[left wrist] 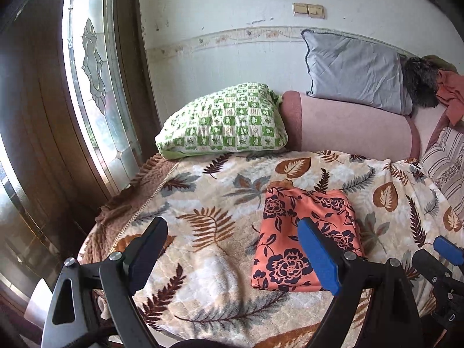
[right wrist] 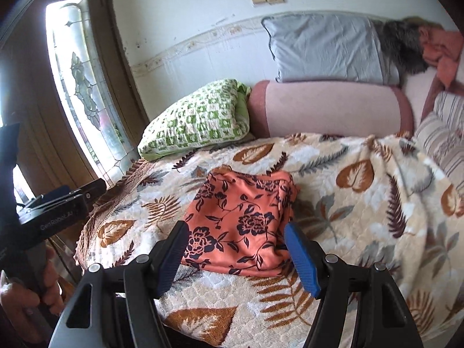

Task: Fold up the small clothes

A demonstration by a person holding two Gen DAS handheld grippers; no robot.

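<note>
Both grippers, left gripper (left wrist: 232, 253) and right gripper (right wrist: 239, 256), hover with jaws apart, holding nothing. Just beyond them a folded orange floral garment (right wrist: 243, 220) lies flat on the leaf-patterned blanket (right wrist: 348, 191). Farther back sit a green checkered pillow (left wrist: 223, 120), pink bolster (left wrist: 353, 127) and grey pillow (left wrist: 353, 71).

A bed covered by a cream leaf-print blanket (left wrist: 220, 191) stands against a white wall (left wrist: 220, 66) bearing a faded floral border strip (left wrist: 232, 39) and a pair of beige switch plates (left wrist: 308, 10). At left, daylight enters through a leaded-glass panel (left wrist: 92, 66) set in a dark wooden door frame (left wrist: 37, 101). A green checked pillow (left wrist: 223, 121), pink bolster (left wrist: 348, 127) and grey pillow (left wrist: 353, 72) lie along the wall; a striped cushion (left wrist: 446, 162) sits at right.
</note>
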